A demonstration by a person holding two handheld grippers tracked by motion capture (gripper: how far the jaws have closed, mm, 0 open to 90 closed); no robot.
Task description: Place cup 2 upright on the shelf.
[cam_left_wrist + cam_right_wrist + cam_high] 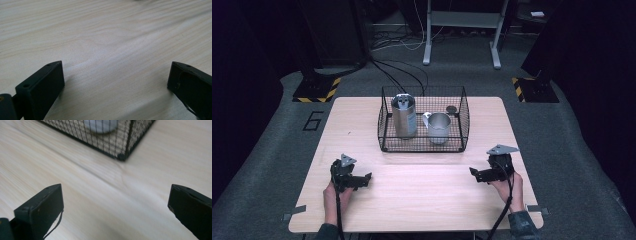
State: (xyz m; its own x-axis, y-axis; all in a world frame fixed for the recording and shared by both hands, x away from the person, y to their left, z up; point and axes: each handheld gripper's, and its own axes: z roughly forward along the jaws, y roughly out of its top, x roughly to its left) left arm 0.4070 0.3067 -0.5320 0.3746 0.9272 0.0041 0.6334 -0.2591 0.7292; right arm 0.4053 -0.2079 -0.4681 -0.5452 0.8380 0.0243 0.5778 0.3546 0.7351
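Observation:
A black wire basket (384, 131) stands at the far middle of the wooden table (412, 200). Inside it are a tall steel canister (404, 117), a steel mug (438, 127) with its handle to the left, and a small dark round thing (452, 109) at the back right. My left gripper (368, 179) rests low over the table's front left, jaws wide apart over bare wood (115, 72). My right gripper (473, 173) sits at the front right, open too (115, 202). A corner of the basket (122, 157) and the mug (100, 126) appear ahead in the right gripper view.
The floor around the table is grey carpet with cables (397, 70) running behind. A desk frame's legs (428, 45) stand at the back. Two dark stands with yellow-black striped bases (317, 90) flank the table's far corners. A number 6 (313, 120) marks the floor at left.

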